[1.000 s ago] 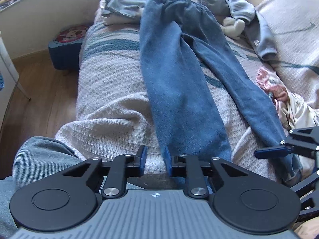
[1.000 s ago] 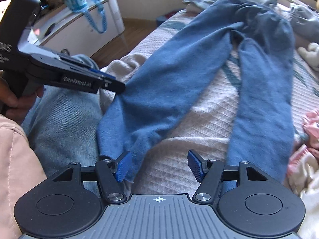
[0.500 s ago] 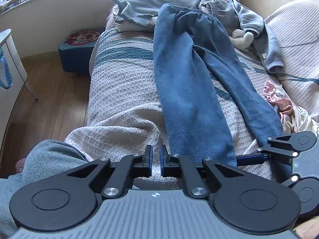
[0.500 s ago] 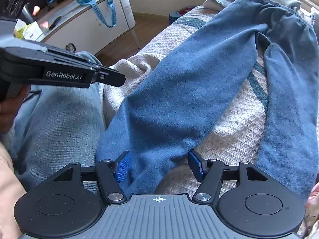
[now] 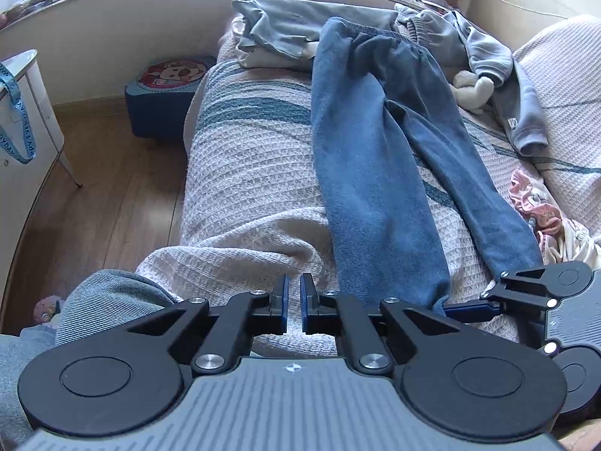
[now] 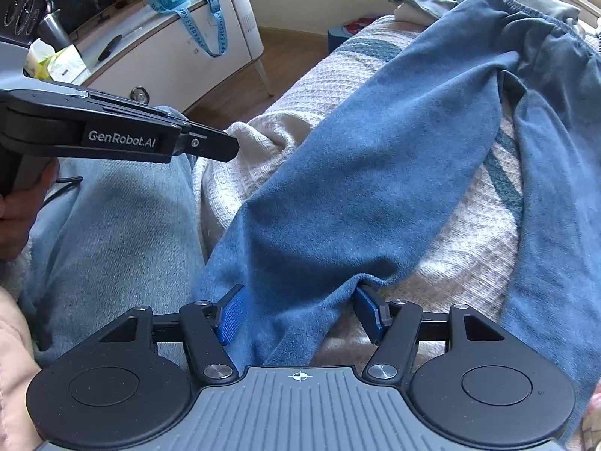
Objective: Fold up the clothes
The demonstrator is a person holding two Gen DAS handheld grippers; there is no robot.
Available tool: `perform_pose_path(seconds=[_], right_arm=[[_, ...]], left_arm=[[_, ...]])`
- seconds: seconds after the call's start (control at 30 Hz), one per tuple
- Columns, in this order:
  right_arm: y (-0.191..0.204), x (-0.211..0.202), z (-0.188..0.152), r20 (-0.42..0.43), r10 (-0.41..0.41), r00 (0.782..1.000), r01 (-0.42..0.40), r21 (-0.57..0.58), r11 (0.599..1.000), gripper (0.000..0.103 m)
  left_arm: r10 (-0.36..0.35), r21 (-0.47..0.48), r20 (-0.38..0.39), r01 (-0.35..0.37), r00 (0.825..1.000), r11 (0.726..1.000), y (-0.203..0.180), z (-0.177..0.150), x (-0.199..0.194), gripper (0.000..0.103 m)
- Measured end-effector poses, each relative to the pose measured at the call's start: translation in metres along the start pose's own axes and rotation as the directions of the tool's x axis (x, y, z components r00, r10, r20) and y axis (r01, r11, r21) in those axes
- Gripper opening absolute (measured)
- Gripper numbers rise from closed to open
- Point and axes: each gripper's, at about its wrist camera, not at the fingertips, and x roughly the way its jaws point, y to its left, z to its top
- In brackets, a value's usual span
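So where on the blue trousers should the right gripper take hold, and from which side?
At the cuff end of a leg of the blue trousers, coming from the near edge of the bed. That hem lies flat and hangs toward the person, already between the closing jaws of the right gripper, so a pinch across the hem looks easiest.

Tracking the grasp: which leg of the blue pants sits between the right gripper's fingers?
The blue pants' leg nearer the person's knee: its cuff lies between the closing right gripper; the other leg lies outside it.
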Motion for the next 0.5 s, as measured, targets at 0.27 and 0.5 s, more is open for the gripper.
perform_pose_path(seconds=[0.27, 0.5], right_arm=[[-0.0025, -0.0054, -0.0008, 0.021, -0.026, 0.999, 0.026, 0.015, 1.000, 0.042], [-0.0043, -0.0087, -0.0002, 0.044, -0.032, 0.999, 0.031, 0.020, 0.999, 0.042]], left_arm=[[-0.002, 0.006, -0.004, 0.002, 1.000, 1.000, -0.0017, -0.0005, 0.0004, 0.006], [0.000, -0.001, -0.004, 0.000, 1.000, 1.000, -0.0001, -0.0019, -0.0002, 0.006]])
